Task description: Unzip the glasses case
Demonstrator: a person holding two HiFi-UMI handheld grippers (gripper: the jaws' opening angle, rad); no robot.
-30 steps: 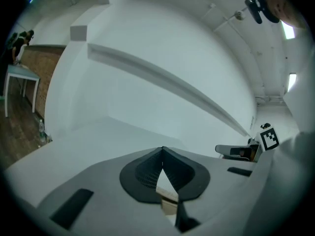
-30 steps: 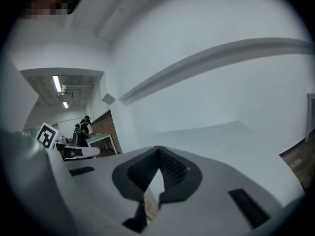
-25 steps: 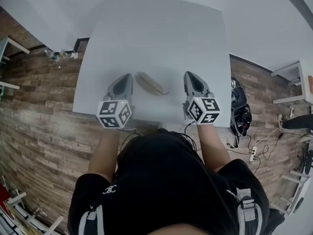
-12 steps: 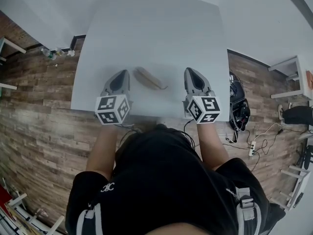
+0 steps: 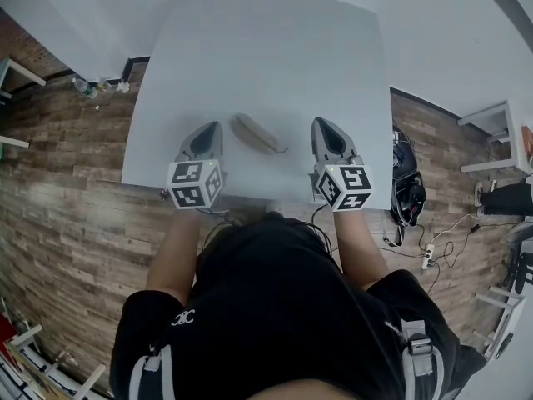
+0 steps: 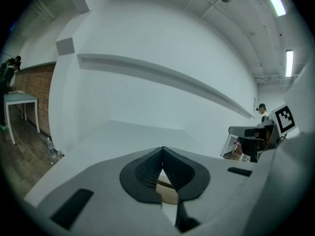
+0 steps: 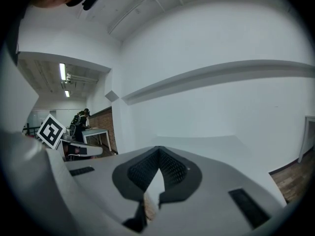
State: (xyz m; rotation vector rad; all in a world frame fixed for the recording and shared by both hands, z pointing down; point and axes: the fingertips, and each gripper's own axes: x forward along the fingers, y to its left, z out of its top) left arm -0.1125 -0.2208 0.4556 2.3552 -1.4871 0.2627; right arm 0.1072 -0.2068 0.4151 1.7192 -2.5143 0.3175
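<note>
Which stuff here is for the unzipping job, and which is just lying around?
For the job: glasses case, left gripper, right gripper.
Just lying about: bottles on the floor, black bundle, power strip.

This looks like a lab or test room set up for recording work, not a home. A plain white table [image 5: 266, 48] stands on a wood-plank floor [image 5: 67, 190] between bare white walls [image 5: 466, 32]. Off the table's right edge lie a black bag [image 5: 410, 192], loose cables [image 5: 456, 223] and a power strip [image 5: 430, 261]. Bottles [image 5: 87, 88] stand on the floor by its far left corner. More white tables [image 5: 491, 136] line the sides. The gripper views show a brick wall [image 6: 42, 87], ceiling strip lights [image 6: 289, 63] and other people [image 7: 81, 118] at tables.
</note>
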